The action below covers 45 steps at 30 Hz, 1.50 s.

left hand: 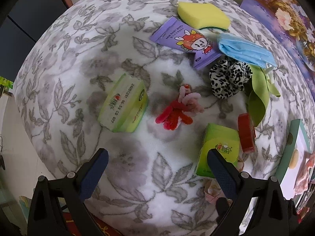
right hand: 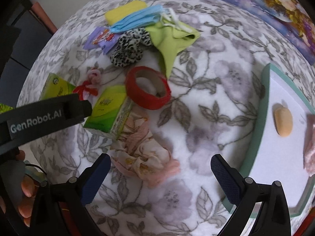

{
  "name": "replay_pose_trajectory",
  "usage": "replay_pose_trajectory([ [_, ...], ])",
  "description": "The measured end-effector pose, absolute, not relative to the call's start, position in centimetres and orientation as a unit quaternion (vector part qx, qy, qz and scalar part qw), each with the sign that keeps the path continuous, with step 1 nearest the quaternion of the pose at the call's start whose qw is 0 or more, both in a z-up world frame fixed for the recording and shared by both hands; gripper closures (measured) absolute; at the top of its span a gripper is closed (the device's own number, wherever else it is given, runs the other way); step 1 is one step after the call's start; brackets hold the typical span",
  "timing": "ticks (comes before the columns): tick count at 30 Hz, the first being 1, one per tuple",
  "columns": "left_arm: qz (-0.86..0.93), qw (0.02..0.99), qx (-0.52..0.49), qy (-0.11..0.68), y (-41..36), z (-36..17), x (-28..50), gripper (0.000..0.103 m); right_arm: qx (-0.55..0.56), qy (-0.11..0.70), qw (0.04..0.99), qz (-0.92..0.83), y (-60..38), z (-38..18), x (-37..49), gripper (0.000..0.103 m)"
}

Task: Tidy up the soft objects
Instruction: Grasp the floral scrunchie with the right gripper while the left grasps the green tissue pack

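Both the left gripper [left hand: 157, 169] and right gripper [right hand: 160, 175] hang wide open, holding nothing, above the flowery blanket [right hand: 206, 102], with the pink cloth [right hand: 143, 157] just below, maybe tucked under the green tissue pack [right hand: 108, 110], so pulling could drag it.

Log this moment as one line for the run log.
left gripper: open, empty | right gripper: open, above crumpled pink floral cloth | teal-rimmed white tray: tan oval sponge inside
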State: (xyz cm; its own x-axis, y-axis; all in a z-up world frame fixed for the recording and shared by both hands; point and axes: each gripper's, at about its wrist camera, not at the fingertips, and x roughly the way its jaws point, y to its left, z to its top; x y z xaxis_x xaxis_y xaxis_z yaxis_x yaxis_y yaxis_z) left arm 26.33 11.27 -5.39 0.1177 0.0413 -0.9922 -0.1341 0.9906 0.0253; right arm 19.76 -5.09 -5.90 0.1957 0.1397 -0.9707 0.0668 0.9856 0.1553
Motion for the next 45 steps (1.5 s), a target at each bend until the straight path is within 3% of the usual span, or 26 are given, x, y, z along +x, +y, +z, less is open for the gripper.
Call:
replay_pose_trajectory([
  [14,0.065,0.745,-0.036,0.663,12.1,-6.4,26.9,0.003,0.04,0.644,0.763,0.022,-0.7,-9.5,21.2,0.0],
  [28,0.047,0.749,-0.047,0.659,10.8,-5.6,26.3,0.003,0.071,0.637,0.768,-0.002,-3.1,-11.0,21.6,0.002],
  [45,-0.01,0.746,-0.035,0.665,4.2,-6.3,26.4,0.004,0.08,0.629,0.773,0.011,-6.1,-10.4,21.4,0.02],
])
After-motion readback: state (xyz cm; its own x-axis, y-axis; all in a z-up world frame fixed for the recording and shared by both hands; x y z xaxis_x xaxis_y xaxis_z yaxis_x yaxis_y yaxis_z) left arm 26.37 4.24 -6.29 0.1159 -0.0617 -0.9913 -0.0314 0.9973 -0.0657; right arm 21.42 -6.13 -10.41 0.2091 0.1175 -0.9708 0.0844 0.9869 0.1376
